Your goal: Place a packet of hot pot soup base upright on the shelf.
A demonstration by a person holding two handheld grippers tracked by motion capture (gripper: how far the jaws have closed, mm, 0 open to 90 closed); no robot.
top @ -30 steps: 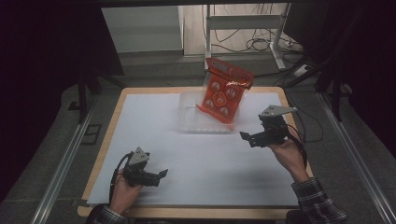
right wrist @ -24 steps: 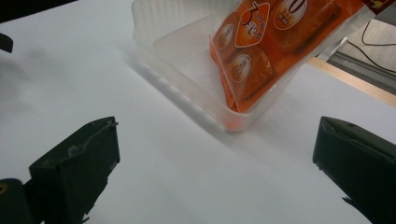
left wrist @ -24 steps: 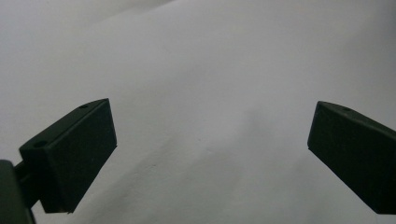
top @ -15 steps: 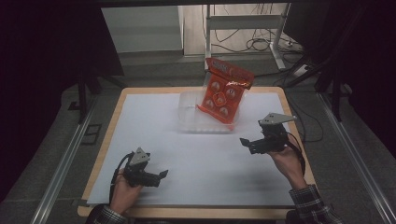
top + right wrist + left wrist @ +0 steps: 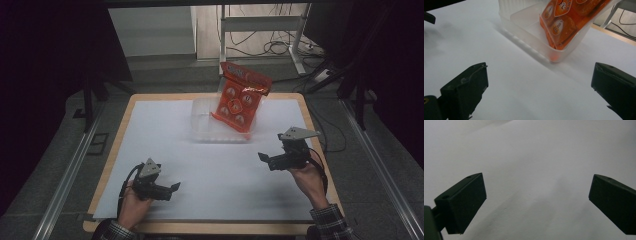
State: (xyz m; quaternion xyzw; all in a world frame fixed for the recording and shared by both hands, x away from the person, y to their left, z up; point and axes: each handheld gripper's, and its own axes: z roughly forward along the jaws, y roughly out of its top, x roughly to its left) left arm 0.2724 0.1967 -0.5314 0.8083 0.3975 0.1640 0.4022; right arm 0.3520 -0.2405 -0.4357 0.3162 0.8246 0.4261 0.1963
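Leaning in the clear tub (image 5: 210, 131) mid-table, the orange snack bag (image 5: 239, 102) has its top cut off in the right gripper view. Left gripper (image 5: 536, 202) and right gripper (image 5: 539, 90) gape empty.

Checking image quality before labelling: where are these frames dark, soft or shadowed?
High view: surroundings nearly black, white table cover evenly lit. Left gripper view: soft, faint shadow on the cover. Right gripper view: orange snack bag and clear container slightly soft, shadowed underneath.
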